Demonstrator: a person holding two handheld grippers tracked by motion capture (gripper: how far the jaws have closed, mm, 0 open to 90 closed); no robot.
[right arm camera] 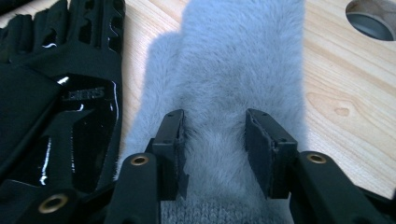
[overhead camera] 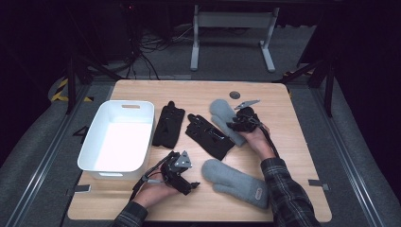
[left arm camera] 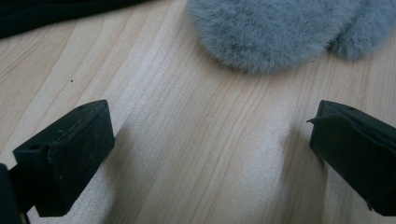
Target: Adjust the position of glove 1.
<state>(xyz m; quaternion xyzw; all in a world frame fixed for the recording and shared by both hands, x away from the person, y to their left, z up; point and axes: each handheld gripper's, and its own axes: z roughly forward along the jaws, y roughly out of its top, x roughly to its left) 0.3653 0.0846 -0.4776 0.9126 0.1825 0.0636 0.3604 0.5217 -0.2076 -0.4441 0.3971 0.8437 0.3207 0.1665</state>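
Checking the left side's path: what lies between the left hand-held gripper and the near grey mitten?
Bare wood of the table. In the left gripper view, the left hand-held gripper faces the grey mitten across it.

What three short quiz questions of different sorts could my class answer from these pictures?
1. True or false: the right hand-held gripper has its jaws on either side of a black glove.
2. How many grey mittens lie on the table?
3. Multiple choice: the white bin sits A) at the table's left, B) at its right, C) on the floor.

Key:
1. False: they straddle the far grey mitten.
2. Two; the near grey mitten is the other.
3. A.
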